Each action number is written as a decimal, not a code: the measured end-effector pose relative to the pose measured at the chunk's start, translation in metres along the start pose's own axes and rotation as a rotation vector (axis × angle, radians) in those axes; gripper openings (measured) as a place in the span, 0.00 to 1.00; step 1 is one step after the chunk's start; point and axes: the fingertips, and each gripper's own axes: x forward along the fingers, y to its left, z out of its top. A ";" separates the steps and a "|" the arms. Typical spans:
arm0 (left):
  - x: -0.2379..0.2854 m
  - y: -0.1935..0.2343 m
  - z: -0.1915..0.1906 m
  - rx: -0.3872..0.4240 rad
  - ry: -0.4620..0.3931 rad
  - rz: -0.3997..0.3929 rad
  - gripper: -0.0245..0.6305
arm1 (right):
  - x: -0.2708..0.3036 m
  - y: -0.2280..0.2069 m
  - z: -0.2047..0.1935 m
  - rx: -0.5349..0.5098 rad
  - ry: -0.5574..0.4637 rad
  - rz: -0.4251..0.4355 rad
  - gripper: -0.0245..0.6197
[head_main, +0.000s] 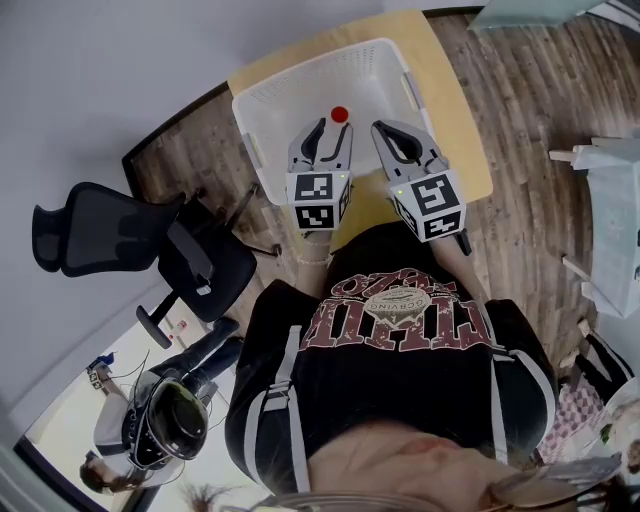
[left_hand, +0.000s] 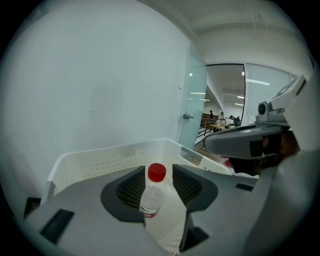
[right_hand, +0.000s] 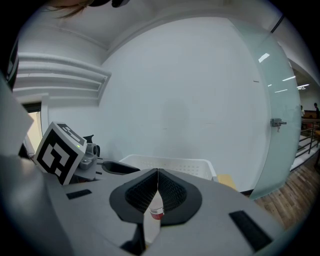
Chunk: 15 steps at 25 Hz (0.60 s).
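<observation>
A light wooden table (head_main: 455, 110) stands on a plank floor (head_main: 540, 90) against the wall. A white perforated basket (head_main: 275, 95) sits directly on it and covers most of the top. Bare wood shows along the right side.

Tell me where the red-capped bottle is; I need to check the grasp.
In the left gripper view the red-capped bottle stands upright between the open jaws of the left gripper, inside the white basket.
</observation>
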 end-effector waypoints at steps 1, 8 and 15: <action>0.001 0.002 -0.001 0.002 0.006 0.001 0.35 | 0.001 0.000 0.000 0.000 0.001 0.000 0.06; 0.012 0.002 -0.005 0.027 0.047 -0.002 0.41 | 0.001 -0.006 -0.003 0.004 0.007 -0.008 0.06; 0.024 -0.004 -0.006 0.055 0.108 -0.015 0.43 | 0.001 -0.015 -0.002 0.012 0.012 -0.008 0.06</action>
